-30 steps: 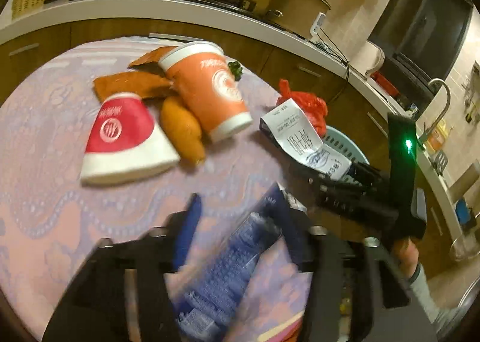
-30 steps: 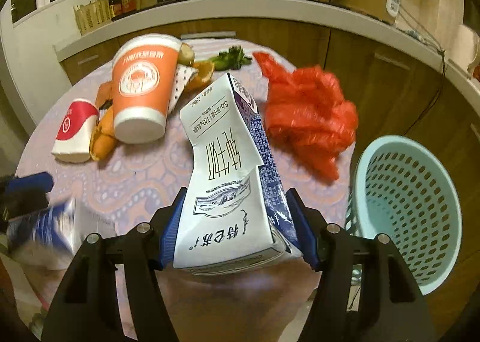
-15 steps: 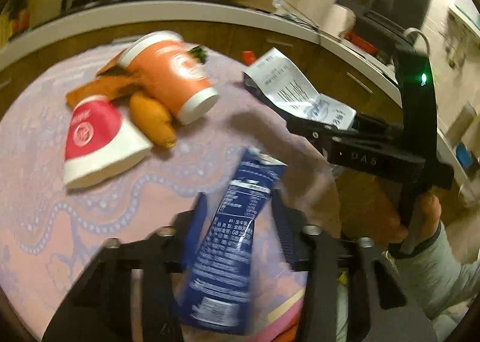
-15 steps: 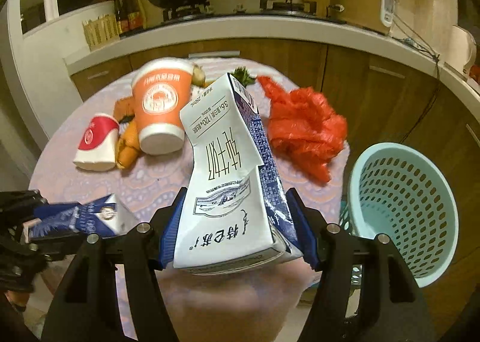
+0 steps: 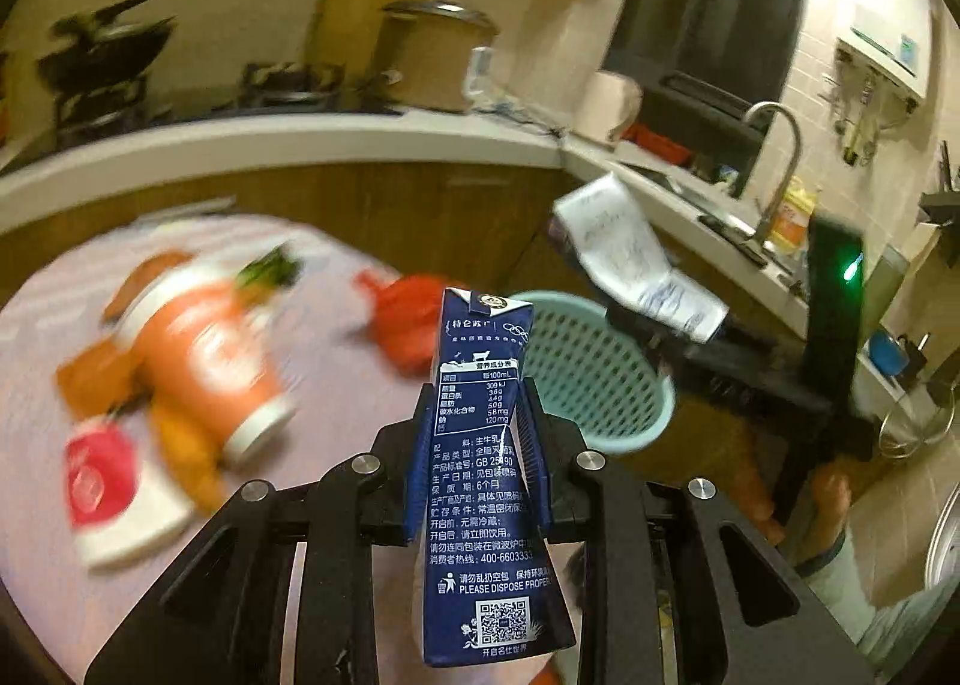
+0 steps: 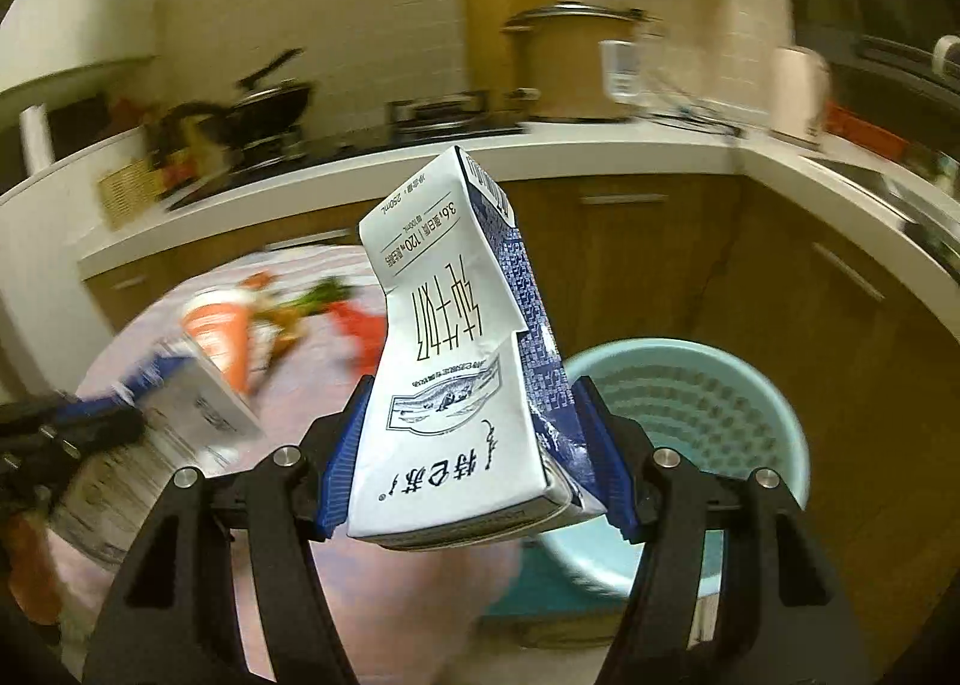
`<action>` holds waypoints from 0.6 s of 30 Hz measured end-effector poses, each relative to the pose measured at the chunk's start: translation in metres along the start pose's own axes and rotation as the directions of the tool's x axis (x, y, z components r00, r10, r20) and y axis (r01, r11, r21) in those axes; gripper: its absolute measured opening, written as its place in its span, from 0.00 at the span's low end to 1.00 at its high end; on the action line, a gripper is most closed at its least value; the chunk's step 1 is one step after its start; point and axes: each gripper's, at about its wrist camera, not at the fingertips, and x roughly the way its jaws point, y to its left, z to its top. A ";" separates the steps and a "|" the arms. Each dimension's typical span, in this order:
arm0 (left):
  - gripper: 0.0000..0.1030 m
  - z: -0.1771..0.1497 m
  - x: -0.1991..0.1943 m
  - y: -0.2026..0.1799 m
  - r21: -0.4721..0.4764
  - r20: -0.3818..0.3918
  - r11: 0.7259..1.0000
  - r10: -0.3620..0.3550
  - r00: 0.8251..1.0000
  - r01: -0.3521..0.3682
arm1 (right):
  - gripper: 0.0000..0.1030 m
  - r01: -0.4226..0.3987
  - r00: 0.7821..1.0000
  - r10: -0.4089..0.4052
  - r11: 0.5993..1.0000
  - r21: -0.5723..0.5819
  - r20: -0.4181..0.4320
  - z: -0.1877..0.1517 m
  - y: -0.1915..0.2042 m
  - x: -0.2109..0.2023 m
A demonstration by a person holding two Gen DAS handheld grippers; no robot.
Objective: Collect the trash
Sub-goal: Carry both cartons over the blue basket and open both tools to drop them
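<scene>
My left gripper (image 5: 477,415) is shut on a dark blue milk carton (image 5: 480,469), held upright above the table. My right gripper (image 6: 468,415) is shut on a white and blue milk carton (image 6: 456,373), lifted near a light blue plastic basket (image 6: 690,409). The basket also shows in the left wrist view (image 5: 591,373), beyond the table edge, with the right gripper and its white carton (image 5: 630,259) above it. On the table lie an orange paper cup (image 5: 204,361), a red and white cup (image 5: 114,493), a red plastic bag (image 5: 408,319) and orange food scraps (image 5: 186,445).
The round table has a pink patterned cloth (image 5: 336,385). A curved kitchen counter (image 6: 600,144) runs behind with a wok, stove and large pot. A sink and tap (image 5: 780,156) stand at the right. Wooden cabinets (image 6: 780,289) are behind the basket.
Both grippers have lifted and swung right toward the basket with their cartons. The left carton has turned upright in the jaws. The views are motion blurred.
</scene>
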 end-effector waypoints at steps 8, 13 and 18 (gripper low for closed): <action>0.24 0.040 0.105 -0.057 0.012 -0.094 0.997 -0.069 0.993 0.070 | 0.59 0.165 0.978 -0.145 0.977 0.134 -0.152 -0.025 -0.093 0.046; 0.24 0.045 0.186 -0.075 -0.017 -0.197 0.996 -0.085 0.977 0.084 | 0.59 0.217 0.942 -0.150 0.955 0.204 -0.301 -0.054 -0.135 0.086; 0.24 0.034 0.240 -0.081 -0.045 -0.280 0.996 -0.087 0.956 0.077 | 0.59 0.231 0.908 -0.116 0.941 0.249 -0.404 -0.079 -0.159 0.110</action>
